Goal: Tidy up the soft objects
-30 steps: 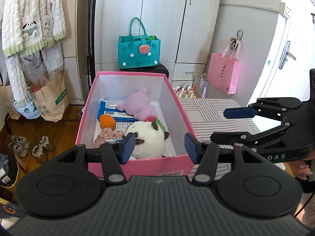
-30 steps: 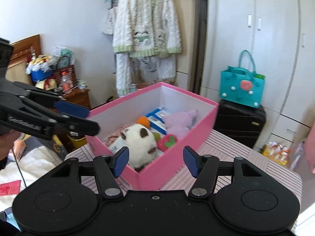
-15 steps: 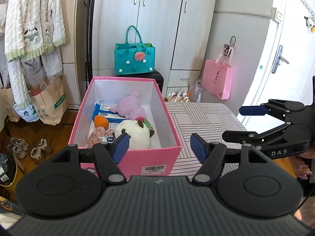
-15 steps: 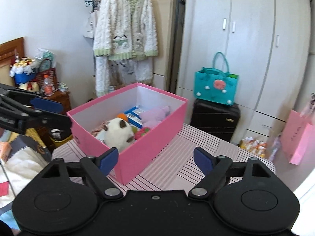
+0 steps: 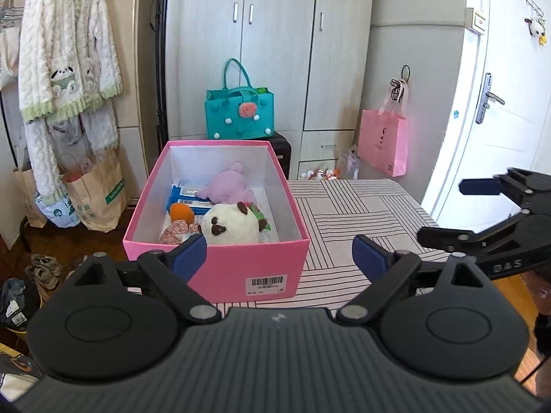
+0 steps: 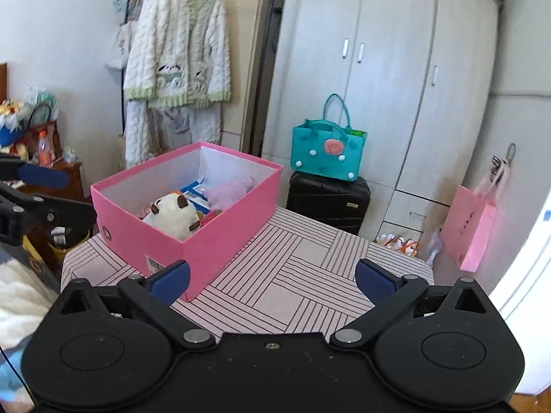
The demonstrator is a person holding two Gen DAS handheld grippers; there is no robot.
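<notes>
Both grippers, left gripper (image 5: 279, 254) and right gripper (image 6: 272, 277), have backed off the pink box (image 5: 220, 268), jaws opening wide, empty.

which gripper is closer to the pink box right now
Left. The left gripper hangs just in front of the pink box's near end wall, jaws opening and empty. The right gripper sits further back over the striped table, off the box's corner, also opening and empty.
</notes>
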